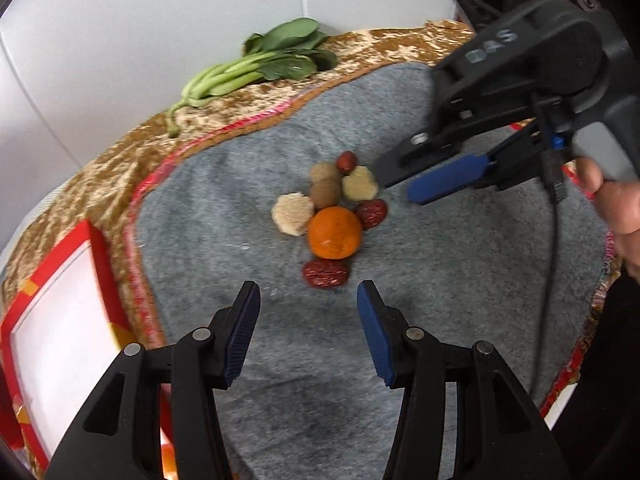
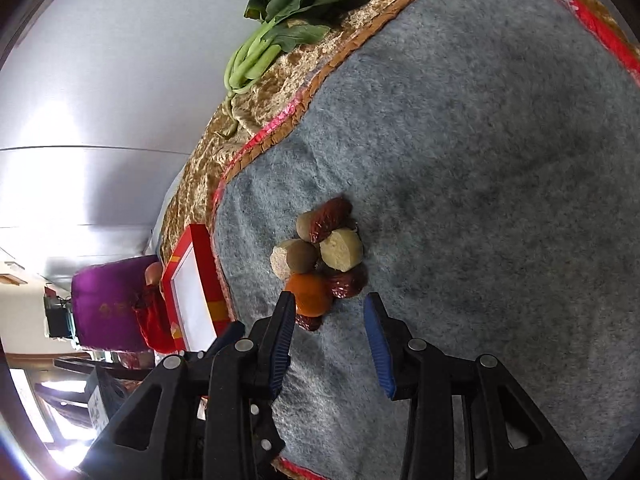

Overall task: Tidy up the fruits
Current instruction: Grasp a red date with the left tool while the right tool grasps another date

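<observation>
A small pile of fruit lies mid-mat: an orange (image 1: 335,233), three red dates, the nearest (image 1: 326,273), two brown round fruits (image 1: 325,192) and two pale cut pieces (image 1: 292,214). My left gripper (image 1: 308,300) hovers just short of the near date, open and holding nothing. My right gripper (image 1: 396,186) comes in from the right, its tips beside the far pale piece (image 1: 360,183). In the right wrist view the right gripper (image 2: 329,304) is open and empty, with the orange (image 2: 310,294) and a date (image 2: 346,284) just beyond its fingertips.
The grey felt mat (image 1: 440,280) lies on a gold patterned cloth (image 1: 100,184). A red-framed white box (image 1: 60,300) sits at the left edge. Leafy greens (image 1: 260,60) lie on the cloth at the back by the white wall. A purple bag (image 2: 112,308) is beyond the table.
</observation>
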Demonstrator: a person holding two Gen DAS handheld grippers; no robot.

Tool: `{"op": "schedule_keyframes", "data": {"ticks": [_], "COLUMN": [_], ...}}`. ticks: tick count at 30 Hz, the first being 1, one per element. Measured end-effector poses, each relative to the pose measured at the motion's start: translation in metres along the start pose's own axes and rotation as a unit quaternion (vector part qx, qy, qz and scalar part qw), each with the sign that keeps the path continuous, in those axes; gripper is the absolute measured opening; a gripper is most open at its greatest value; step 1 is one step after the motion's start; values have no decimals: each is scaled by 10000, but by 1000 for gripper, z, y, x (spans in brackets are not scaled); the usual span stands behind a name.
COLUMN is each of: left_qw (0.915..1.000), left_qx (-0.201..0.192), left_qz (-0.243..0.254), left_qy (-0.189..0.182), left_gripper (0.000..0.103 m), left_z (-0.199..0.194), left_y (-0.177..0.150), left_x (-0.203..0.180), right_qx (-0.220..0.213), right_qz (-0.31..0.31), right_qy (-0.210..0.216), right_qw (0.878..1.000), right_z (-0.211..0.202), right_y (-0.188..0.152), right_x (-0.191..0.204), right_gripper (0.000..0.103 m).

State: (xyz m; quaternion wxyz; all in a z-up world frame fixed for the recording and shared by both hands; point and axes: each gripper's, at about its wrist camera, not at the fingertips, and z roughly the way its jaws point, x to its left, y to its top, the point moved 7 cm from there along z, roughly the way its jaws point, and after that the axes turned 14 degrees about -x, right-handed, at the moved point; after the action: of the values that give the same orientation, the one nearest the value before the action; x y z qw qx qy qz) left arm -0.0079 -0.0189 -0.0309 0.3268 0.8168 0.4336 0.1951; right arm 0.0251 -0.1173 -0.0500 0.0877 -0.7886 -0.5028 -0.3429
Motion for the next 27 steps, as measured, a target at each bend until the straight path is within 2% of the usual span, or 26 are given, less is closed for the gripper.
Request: {"op": "schedule_keyframes", "data": {"ticks": [6,9,13,17,19,22,27], "left_qw": [9994,9992,9984,9972,9971,9967,9970], "left_qx": [198,256,338,442,457,469,425], "left_qz": [229,157,216,293,180,10,2], "left_qy": [-140,-260,-405,-534,-580,-668,-653], "left_gripper": [49,43,36,36,35,29,28], "left_z": [21,26,32,35,37,39,33], "left_y": [1,1,0,-7,-8,-9,-12], "left_x": [-4,-2,-2,-5,-4,-2,-5], "right_qx": [119,104,48,52,37,-11,-117], "right_qz": [178,105,-60,-361,-420,-613,-743], "right_qy": [-267,-442,-623,-808,-859,-925,-925], "right_qw": [9994,9989,9980,9961,9954,9938,9929], "right_z": [23,31,38,43,45,46,48], "right_y": [-3,-3,-3,-5,-5,-5,-10], "right_x": [-4,-5,0,6,8,8,15], "right_gripper": [29,24,24,25,25,25,24]}}
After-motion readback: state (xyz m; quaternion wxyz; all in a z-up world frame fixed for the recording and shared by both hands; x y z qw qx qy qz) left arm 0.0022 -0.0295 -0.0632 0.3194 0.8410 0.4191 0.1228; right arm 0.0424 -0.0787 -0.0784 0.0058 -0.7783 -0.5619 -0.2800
